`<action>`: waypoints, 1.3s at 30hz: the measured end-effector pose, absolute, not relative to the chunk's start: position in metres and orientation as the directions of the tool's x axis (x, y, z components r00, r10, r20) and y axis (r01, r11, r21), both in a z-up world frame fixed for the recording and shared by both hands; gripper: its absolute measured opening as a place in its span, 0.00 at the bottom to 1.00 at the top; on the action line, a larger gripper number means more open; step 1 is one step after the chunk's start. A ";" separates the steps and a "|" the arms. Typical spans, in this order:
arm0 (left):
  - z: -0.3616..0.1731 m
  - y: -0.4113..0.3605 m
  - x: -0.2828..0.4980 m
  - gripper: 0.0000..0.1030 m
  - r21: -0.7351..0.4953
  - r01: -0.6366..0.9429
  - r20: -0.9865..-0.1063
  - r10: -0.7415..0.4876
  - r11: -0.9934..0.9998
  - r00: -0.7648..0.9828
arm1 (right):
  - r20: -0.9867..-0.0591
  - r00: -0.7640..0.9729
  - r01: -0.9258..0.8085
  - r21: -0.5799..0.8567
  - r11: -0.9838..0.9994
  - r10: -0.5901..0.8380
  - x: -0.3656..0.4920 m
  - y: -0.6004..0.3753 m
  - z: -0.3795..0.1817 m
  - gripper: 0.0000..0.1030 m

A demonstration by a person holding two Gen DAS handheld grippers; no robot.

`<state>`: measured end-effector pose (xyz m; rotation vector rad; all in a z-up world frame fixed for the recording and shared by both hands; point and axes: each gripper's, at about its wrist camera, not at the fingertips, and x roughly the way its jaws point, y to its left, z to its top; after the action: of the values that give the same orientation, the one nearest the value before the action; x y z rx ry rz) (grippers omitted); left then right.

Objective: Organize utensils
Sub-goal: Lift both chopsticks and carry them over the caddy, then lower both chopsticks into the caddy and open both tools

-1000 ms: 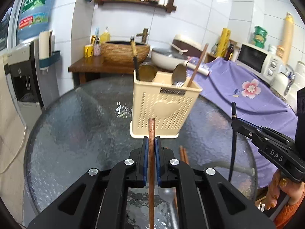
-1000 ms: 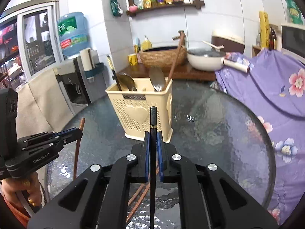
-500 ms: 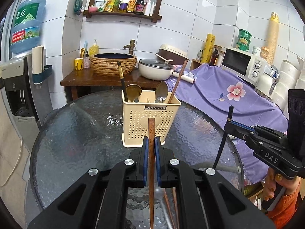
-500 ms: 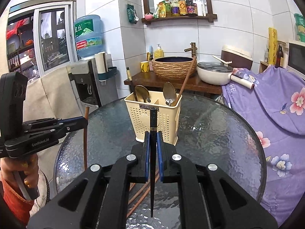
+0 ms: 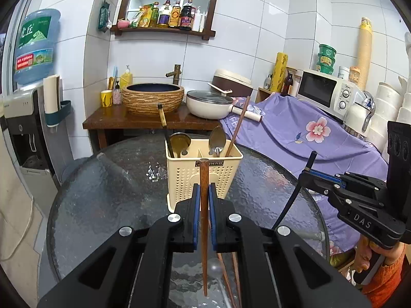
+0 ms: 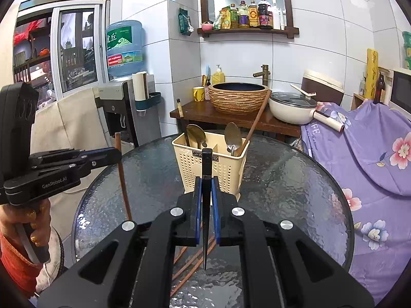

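Now both grippers sit higher and farther back from the holder (image 5: 203, 173) than 1 second ago. Left gripper (image 5: 203, 205) jaws clamp a brown chopstick (image 5: 204, 231) upright; right gripper (image 6: 206, 205) jaws clamp a black chopstick (image 6: 206, 205). Loose chopsticks (image 6: 195, 259) lie on the table (image 6: 282, 184).

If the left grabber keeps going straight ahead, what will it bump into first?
Probably the cream utensil holder on the glass table. The left hand-held gripper, shut on a brown chopstick, points at its front wall; depth is unclear.
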<state>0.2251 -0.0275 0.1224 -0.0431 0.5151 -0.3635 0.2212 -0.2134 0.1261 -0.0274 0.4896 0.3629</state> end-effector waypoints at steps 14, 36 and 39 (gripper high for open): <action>0.143 -0.025 0.241 0.07 -0.141 0.343 -0.456 -0.369 0.929 0.810 | -0.443 0.815 -0.387 0.064 0.920 0.374 0.233 -0.210 0.151 0.08; 0.290 -0.028 0.325 0.07 -0.143 0.317 -0.335 -0.347 0.938 0.876 | -0.279 0.900 -0.343 0.022 0.939 0.335 0.309 -0.200 0.293 0.08; 0.285 -0.034 0.341 0.07 -0.137 0.285 -0.344 -0.315 0.949 0.885 | -0.285 0.907 -0.317 0.019 0.948 0.309 0.326 -0.196 0.287 0.08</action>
<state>0.3411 -0.0336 0.2849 -0.0830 0.3711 -0.3124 0.3261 -0.1962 0.2872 -0.0283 0.2899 0.3232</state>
